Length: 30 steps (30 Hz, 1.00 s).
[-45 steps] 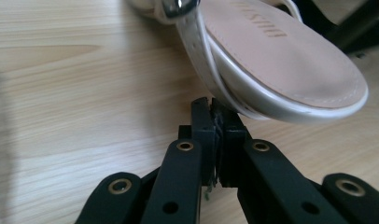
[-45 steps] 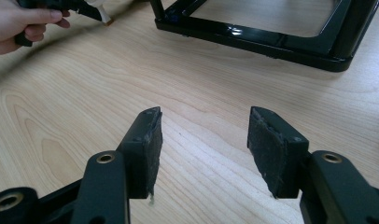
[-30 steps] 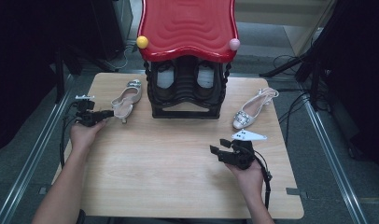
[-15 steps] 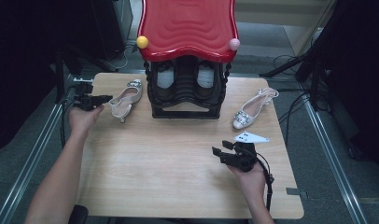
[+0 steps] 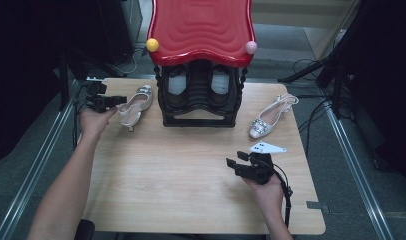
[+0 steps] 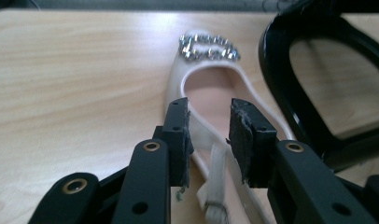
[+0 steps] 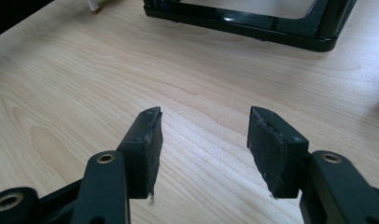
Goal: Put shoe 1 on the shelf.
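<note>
A pale slingback shoe (image 5: 137, 103) with a jewelled buckle lies left of the black shoe rack (image 5: 198, 120). My left gripper (image 5: 119, 100) is at its heel end. In the left gripper view the shoe (image 6: 211, 86) has its back rim and strap between the jaws of this gripper (image 6: 208, 119). The jaws have just been opening, and the pads stand apart from the rim. A matching shoe (image 5: 269, 116) lies right of the rack. My right gripper (image 5: 233, 164) hovers open over bare wood near the front right, with nothing between its jaws (image 7: 204, 135).
The rack carries a wavy red top (image 5: 201, 25) with a yellow knob (image 5: 152, 44) and a pink knob (image 5: 251, 47). Its black base (image 7: 253, 28) runs ahead of the right gripper, and its frame (image 6: 281, 79) rises beside the left shoe. Metal rails flank the wooden table (image 5: 181, 175).
The left hand has moved up and away from the person, which brought its gripper to the left shoe's heel. The right hand has stayed put.
</note>
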### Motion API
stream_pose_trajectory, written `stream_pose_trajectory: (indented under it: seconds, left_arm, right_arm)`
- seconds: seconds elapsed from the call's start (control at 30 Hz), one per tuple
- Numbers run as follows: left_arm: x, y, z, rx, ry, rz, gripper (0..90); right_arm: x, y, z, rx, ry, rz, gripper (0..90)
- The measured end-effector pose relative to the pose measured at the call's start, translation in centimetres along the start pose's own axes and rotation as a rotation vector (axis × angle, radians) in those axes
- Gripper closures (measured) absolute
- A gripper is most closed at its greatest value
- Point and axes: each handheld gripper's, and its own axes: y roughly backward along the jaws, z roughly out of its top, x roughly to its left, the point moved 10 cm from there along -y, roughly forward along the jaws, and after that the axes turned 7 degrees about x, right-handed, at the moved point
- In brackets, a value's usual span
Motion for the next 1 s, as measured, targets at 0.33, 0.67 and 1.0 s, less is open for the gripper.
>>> stream_pose_trajectory:
  seconds: [0.33,0.67,1.0]
  left_arm:
    - [-0.5,-2.7,-0.2,0.093,0.017,0.032,63.0]
    - [0.3,-4.6,-0.8,0.105,0.036,0.058,62.3]
    - [1.2,-4.6,-1.1,0.124,0.085,0.065,82.6]
  right_arm:
    - [0.1,0.0,0.1,0.004,0.007,0.001,46.4]
    - [0.3,-0.4,0.3,0.007,0.017,0.012,46.3]
    - [0.3,-0.5,0.4,0.009,0.026,0.007,46.4]
